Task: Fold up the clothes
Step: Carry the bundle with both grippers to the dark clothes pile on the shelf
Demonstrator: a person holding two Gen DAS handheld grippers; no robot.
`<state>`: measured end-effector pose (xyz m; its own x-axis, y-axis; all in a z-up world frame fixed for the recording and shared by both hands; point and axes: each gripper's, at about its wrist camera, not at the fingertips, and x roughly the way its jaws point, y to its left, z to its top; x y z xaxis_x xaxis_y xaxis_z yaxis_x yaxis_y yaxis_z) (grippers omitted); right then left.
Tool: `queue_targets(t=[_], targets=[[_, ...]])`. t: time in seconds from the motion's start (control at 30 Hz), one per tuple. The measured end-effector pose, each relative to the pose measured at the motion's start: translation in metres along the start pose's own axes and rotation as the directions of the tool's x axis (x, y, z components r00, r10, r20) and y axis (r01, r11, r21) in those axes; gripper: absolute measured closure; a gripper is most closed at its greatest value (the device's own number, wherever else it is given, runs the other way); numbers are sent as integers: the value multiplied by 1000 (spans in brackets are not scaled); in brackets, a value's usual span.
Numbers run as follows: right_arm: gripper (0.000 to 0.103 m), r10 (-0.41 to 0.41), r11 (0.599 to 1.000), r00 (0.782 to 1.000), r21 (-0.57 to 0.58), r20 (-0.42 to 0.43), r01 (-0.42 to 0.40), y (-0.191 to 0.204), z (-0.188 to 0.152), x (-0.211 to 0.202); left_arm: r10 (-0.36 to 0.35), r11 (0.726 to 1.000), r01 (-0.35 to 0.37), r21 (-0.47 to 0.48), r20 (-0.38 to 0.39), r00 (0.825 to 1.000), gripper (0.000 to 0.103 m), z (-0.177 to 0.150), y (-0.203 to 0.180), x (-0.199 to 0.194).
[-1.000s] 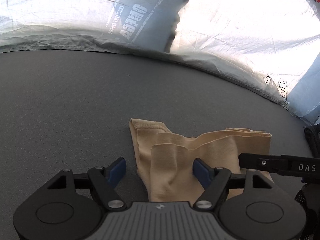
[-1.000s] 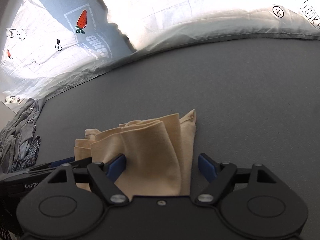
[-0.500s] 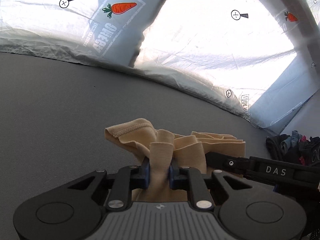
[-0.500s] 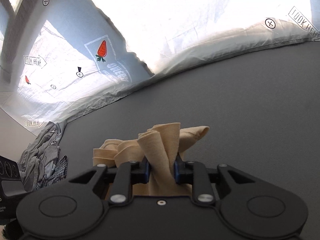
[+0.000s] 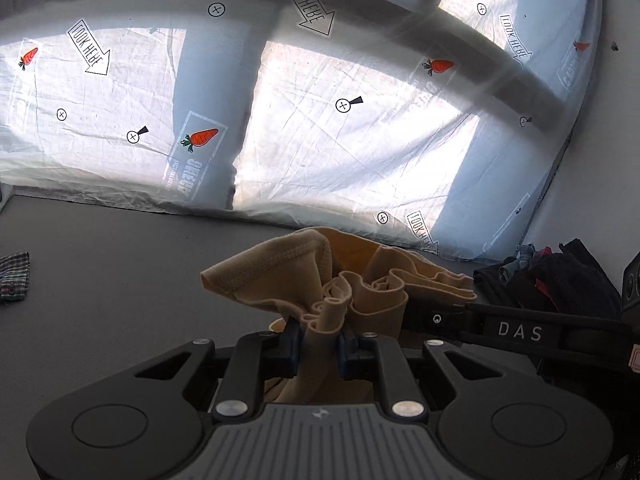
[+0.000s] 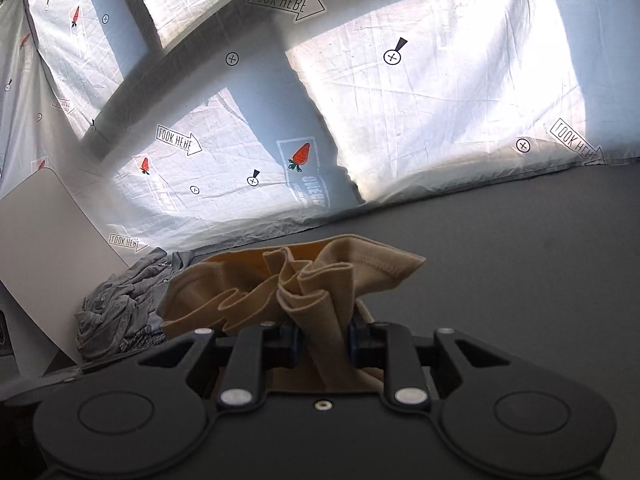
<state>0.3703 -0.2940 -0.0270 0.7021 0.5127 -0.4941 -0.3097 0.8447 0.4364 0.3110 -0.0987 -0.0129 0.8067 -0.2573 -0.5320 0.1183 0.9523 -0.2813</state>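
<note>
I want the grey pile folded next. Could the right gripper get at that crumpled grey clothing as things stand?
Probably not yet. The right gripper is shut on the tan garment, whose bunched folds hang between it and the grey clothing; it would likely have to release first.

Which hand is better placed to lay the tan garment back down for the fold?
Neither clearly: the left gripper and right gripper are both shut on bunched edges of the tan garment, side by side above the gray table. Probably both should lower together.

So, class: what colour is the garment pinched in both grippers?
Plain tan-beige; the garment shows best in the right wrist view.
</note>
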Motion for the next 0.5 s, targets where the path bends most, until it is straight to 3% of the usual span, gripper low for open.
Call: queue_targets(t=[0.23,0.37,0.5], targets=[[81,-103,993,993,68,50,99,24,-26,-65,-133,991,133,2,-17,991,85,-12,-7,-34],[81,-200,975,978,112,59,192,34,-38,-107,-249,968,249,-4,-29,968,85,-18,-23,-44],[81,-297,944,952,174,79,280,32,-46,-146,-360,933,360,-16,-33,932,85,-27,-47,-53]])
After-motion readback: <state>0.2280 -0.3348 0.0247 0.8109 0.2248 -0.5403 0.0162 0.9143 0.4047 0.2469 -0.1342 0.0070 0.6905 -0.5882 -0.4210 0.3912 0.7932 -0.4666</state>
